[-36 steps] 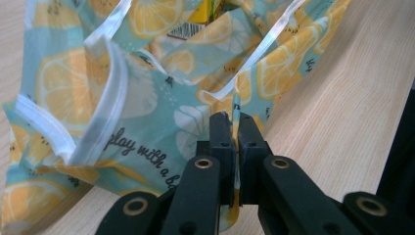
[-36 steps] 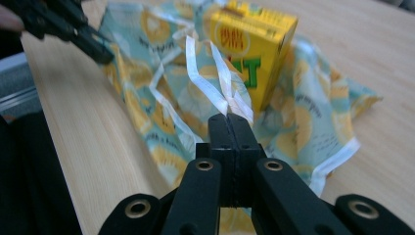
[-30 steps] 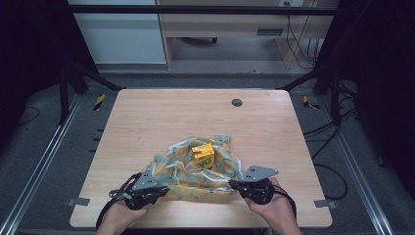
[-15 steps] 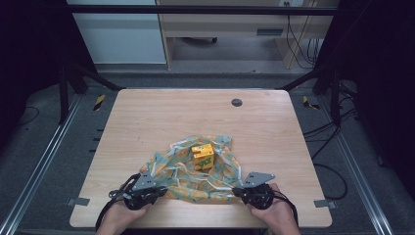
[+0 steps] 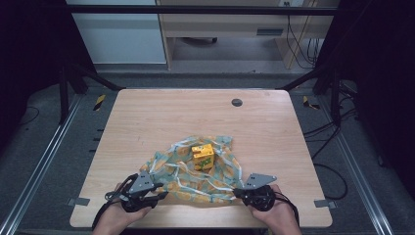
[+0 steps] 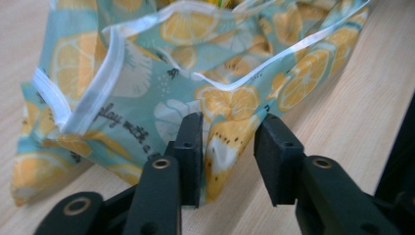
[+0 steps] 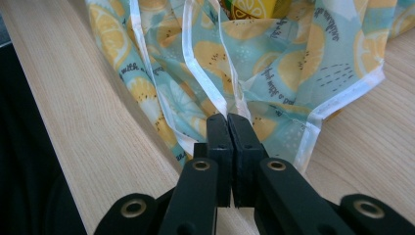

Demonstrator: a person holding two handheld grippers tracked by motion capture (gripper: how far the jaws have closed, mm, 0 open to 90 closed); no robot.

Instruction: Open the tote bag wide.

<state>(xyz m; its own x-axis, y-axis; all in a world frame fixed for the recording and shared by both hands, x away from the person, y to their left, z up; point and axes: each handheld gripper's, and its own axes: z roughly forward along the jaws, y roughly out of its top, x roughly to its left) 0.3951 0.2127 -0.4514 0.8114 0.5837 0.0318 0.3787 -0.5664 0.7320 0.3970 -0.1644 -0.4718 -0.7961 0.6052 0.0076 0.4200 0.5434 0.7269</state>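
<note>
Small yellow carton (image 7: 252,8) cut off by the top edge in the right gripper view, its lower part hidden behind the lemon-print teal cloth (image 7: 274,68). Print on cloth too blurred to read fully. Forearms cropped at the bottom edge of the high view.

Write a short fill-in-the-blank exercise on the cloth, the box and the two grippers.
1. The cloth is printed with slices of ____.
2. The small yellow box stands on the ____.
3. The jaws of the ____ gripper are pressed together on the cloth's edge.
4. The left gripper has just been opening; a fold of cloth lies ____ its jaws.

Missing words: lemon; cloth; right; between
</note>
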